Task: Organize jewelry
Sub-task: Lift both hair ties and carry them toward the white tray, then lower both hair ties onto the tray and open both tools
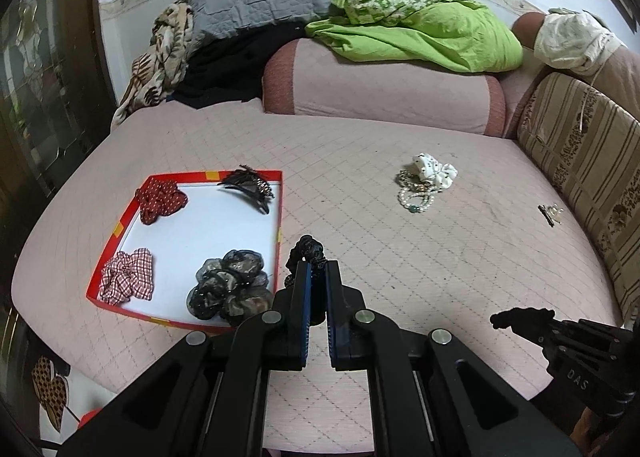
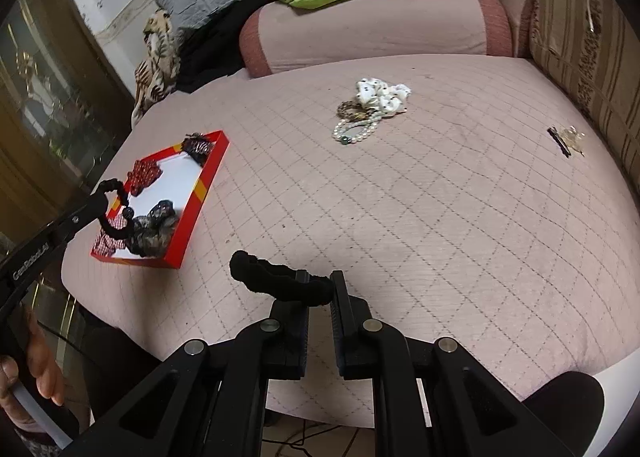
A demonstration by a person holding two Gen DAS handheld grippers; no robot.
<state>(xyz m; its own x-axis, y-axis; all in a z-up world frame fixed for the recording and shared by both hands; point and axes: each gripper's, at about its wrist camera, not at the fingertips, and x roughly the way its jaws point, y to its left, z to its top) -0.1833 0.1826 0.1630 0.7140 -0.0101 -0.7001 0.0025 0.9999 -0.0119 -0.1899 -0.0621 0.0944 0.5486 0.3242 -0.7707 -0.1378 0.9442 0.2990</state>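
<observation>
Sorting is under way on a pink quilted bed [image 1: 400, 257], with a red-rimmed shallow box [image 1: 280, 193] serving as the collecting place at the near left

Left gripper [image 1: 318, 273] is clenched on a black beaded hair tie [image 1: 306, 251]; in the right wrist view the tie's loop is seen hanging free of the jaws above the box's near end, so it is judged to be carried there for dropping in. The pinch is taken on one small section of the loop, probably so the rest dangles clear and falls cleanly on release

Right gripper [image 2: 320, 287] is clenched on a plain black scrunchie [image 2: 276, 279], which is held crosswise, most of it sticking out to the left of the jaws. It is held over bare quilt, right of the box and apart from it, apparently waiting its turn

Already laid in the box, each in its own patch of the white floor:
- red dotted scrunchie [image 1: 160, 197], far left corner
- dark claw clip [image 1: 250, 185], far right corner
- checked scrunchie [image 1: 128, 277], near left
- grey gauzy scrunchie [image 1: 230, 289], near right
The spacing suggests items are kept from tangling

Still loose on the quilt, well right of the box: a white dotted scrunchie [image 1: 434, 171] touching a heap of pearl and metal bracelets [image 1: 416, 197]; farther right, near the striped cushion [image 1: 580, 153], a small hair pin with a clear ornament [image 1: 550, 214]
</observation>
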